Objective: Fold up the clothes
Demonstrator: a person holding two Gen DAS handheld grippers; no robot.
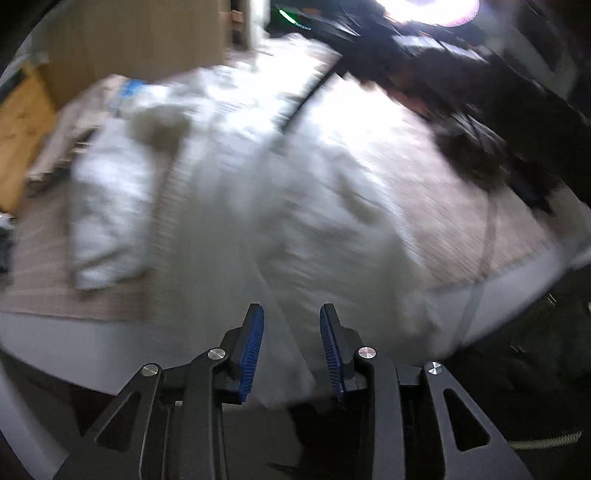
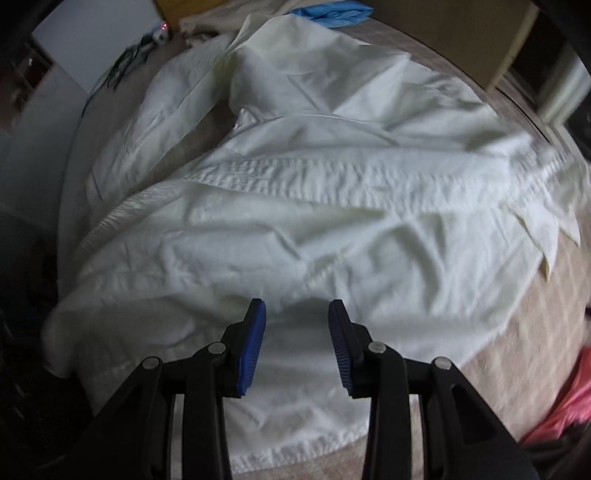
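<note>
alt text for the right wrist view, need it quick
A crumpled white garment lies spread over a beige surface, filling most of the view. The right gripper hovers over its near part, open and empty. Blue cloth lies at the far edge, something pink at right.

I am looking down my right gripper [image 2: 297, 314], its blue ribbed pads standing apart with nothing pinched between them, hovering over a rumpled white cotton garment [image 2: 314, 206] that is lying spread across a beige carpeted surface [image 2: 524, 332]. A crumpled blue cloth [image 2: 332, 11] is sitting beyond it, and pink fabric [image 2: 569, 402] is showing at the right edge.
</note>
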